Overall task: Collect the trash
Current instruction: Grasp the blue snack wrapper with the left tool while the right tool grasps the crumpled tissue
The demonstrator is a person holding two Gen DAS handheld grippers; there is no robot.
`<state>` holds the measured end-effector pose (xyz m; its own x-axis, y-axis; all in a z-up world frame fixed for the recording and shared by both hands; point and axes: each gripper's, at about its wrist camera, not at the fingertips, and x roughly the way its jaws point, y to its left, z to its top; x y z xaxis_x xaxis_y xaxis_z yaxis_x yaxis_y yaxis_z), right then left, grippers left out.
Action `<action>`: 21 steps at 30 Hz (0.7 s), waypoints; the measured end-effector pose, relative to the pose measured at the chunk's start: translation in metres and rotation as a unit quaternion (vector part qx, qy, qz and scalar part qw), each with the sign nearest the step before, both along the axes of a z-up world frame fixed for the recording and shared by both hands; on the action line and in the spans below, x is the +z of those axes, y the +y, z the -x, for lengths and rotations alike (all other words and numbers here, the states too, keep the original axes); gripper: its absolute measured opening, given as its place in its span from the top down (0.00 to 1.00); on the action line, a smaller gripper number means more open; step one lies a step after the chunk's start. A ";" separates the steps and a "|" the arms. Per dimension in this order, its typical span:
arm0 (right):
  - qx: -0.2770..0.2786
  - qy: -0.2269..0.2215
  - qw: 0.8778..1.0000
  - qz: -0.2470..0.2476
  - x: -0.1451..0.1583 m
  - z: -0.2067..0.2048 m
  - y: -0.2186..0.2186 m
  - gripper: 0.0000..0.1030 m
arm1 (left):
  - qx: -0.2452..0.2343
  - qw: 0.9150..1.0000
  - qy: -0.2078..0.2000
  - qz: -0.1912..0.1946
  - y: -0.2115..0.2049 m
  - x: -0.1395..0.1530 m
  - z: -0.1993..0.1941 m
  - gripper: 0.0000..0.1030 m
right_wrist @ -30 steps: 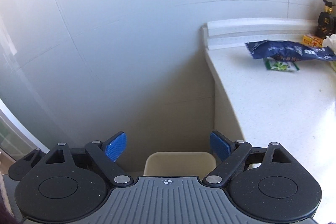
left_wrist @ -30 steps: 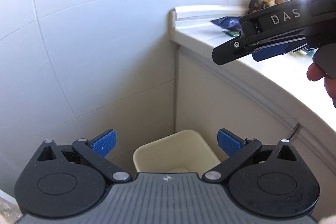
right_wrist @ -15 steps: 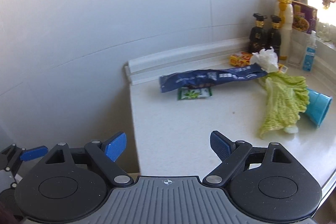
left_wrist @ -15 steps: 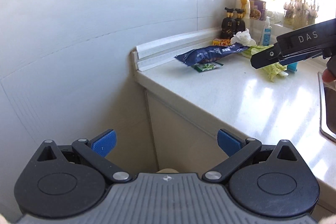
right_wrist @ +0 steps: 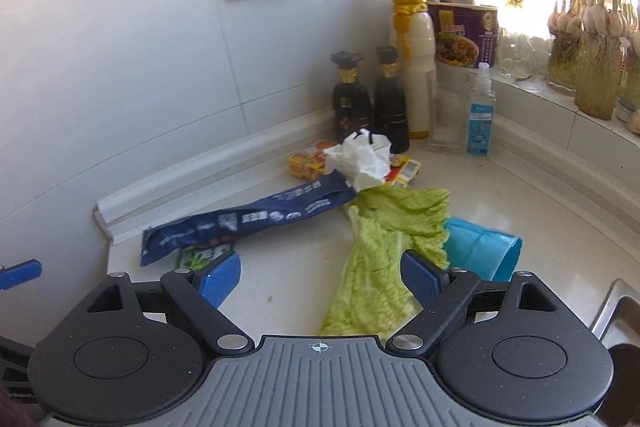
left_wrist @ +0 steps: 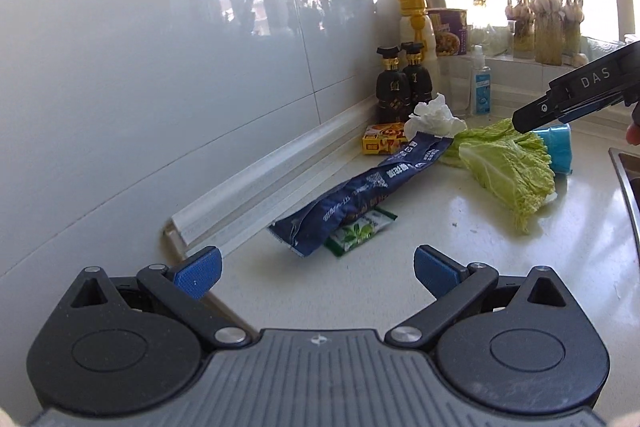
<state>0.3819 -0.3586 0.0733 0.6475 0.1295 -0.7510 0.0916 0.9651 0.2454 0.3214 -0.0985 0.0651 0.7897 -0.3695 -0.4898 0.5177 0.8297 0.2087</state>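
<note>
While both sets of jaws gape wide and hold nothing, the left hand-held gripper [left_wrist: 316,269] faces a blue wrapper [left_wrist: 360,193] on the counter [left_wrist: 420,223]. Over a cabbage leaf [right_wrist: 376,259] hovers the right hand-held gripper [right_wrist: 320,275].

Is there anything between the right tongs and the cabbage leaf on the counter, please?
Nothing visible blocks it. The right tongs are open and empty, and the cabbage leaf lies flat on the counter just ahead of them. The blue cup lies beside the leaf, to its right.
</note>
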 end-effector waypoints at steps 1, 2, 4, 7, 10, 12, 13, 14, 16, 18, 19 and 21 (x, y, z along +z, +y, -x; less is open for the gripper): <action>-0.003 -0.001 1.000 0.001 -0.002 -0.007 -0.005 0.14 | -0.006 1.000 -0.002 -0.004 -0.006 0.000 -0.007 0.00; -0.007 0.000 1.000 0.002 -0.005 -0.014 -0.010 0.14 | -0.013 1.000 -0.005 -0.010 -0.011 0.000 -0.014 0.00; -0.012 0.002 1.000 0.000 -0.012 -0.028 -0.018 0.14 | -0.027 0.999 -0.008 -0.021 -0.023 -0.001 -0.027 0.00; -0.017 0.007 1.000 -0.002 -0.022 -0.049 -0.027 0.14 | -0.047 0.998 -0.010 -0.038 -0.039 -0.003 -0.046 0.01; -0.017 0.010 1.000 -0.006 -0.031 -0.068 -0.033 0.14 | -0.069 0.996 -0.009 -0.048 -0.055 -0.007 -0.061 0.02; -0.016 0.011 1.000 -0.011 -0.037 -0.081 -0.034 0.14 | -0.082 0.995 -0.005 -0.048 -0.062 -0.008 -0.069 0.03; -0.015 0.011 1.000 -0.014 -0.040 -0.086 -0.035 0.14 | -0.088 0.995 0.000 -0.048 -0.066 -0.010 -0.074 0.04; -0.013 0.012 1.000 -0.018 -0.043 -0.092 -0.035 0.14 | -0.096 0.994 0.005 -0.049 -0.070 -0.011 -0.078 0.06; -0.008 0.014 1.000 -0.024 -0.049 -0.103 -0.033 0.14 | -0.106 0.993 0.012 -0.053 -0.076 -0.014 -0.085 0.07; -0.004 0.017 1.000 -0.023 -0.056 -0.113 -0.031 0.14 | -0.112 0.992 0.012 -0.063 -0.082 -0.017 -0.091 0.10; -0.002 0.018 1.000 -0.021 -0.058 -0.117 -0.029 0.14 | -0.113 0.991 0.011 -0.068 -0.084 -0.019 -0.093 0.11; 0.002 0.018 1.000 -0.016 -0.064 -0.125 -0.027 0.14 | -0.117 0.990 0.013 -0.078 -0.088 -0.022 -0.098 0.14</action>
